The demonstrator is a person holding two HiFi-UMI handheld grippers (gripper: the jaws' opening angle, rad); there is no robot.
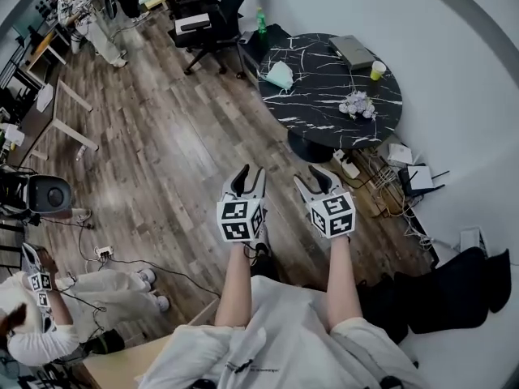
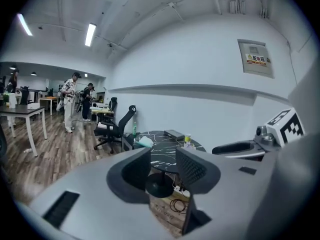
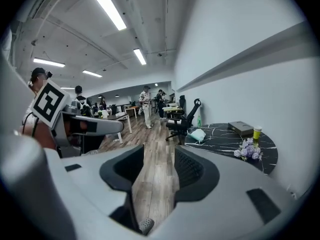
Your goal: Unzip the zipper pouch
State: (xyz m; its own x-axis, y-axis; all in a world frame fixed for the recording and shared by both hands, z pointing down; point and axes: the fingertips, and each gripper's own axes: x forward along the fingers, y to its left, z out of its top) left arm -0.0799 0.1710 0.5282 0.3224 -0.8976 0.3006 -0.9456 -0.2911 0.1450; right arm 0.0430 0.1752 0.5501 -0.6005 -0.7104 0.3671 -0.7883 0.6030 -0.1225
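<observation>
I see the pouch [image 1: 280, 74] on the round black table [image 1: 324, 124], at the rim nearest the chair [image 1: 217, 24] and well apart from both grippers. It is pale mint and soft-looking, slumped with one end raised. It is too small for me to tell its long axis or which way the zipper runs.

The only writing I can find is on the wall sign [image 2: 255, 58], a yellow band of characters that are too small to read. The black-and-white squares on the gripper cubes are markers, not text.

My left gripper [image 1: 250, 177] has its jaws wide apart with nothing between them (only the table's foot and the floor [image 1: 162, 152] show through the gap). The right gripper [image 1: 315, 178] is just as wide and empty, with bare planks between its jaws. Both are held in the air, side by side, pointing towards the table.

Also on the table are a grey box [image 1: 351, 51], a yellow-green cup [image 1: 378, 70] and lilac flowers [image 1: 357, 104].
</observation>
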